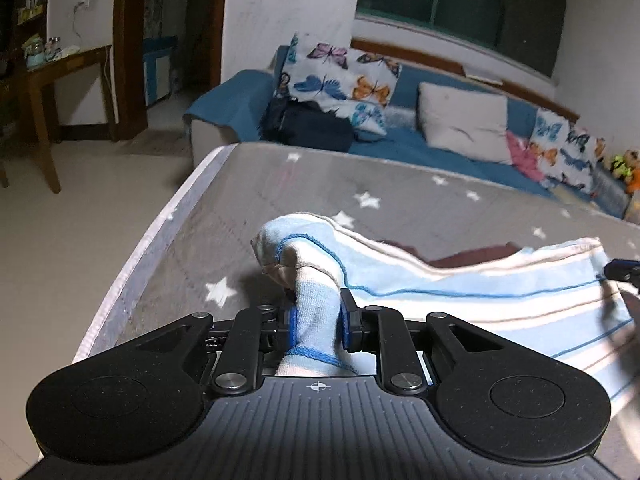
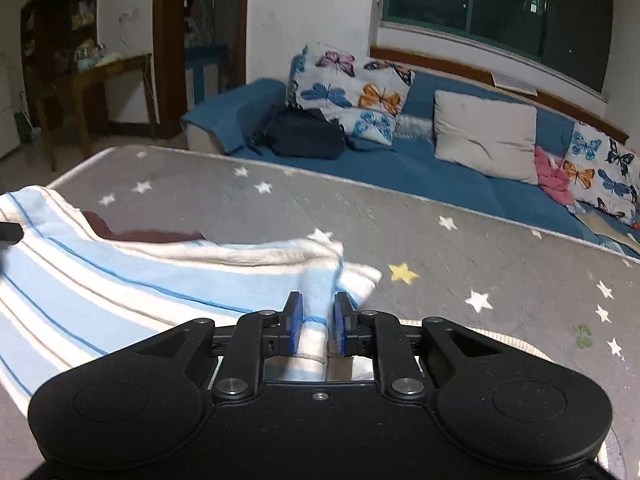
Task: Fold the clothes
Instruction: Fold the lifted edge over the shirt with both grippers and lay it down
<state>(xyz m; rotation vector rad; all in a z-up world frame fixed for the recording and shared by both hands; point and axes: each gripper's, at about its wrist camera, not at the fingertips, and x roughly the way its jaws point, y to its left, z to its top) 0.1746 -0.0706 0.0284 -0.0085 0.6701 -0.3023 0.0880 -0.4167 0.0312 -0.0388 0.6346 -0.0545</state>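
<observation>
A light blue and white striped garment hangs stretched between my two grippers above a grey star-patterned surface. My left gripper is shut on one bunched corner of it. My right gripper is shut on the other corner; the garment runs off to the left in the right wrist view. A dark maroon piece of cloth lies on the surface behind the garment. The right gripper's tip shows at the right edge of the left wrist view.
The grey star surface ends at a white-trimmed edge on the left. Beyond it stands a blue sofa with butterfly cushions, a beige pillow and a dark bag. A wooden table stands far left.
</observation>
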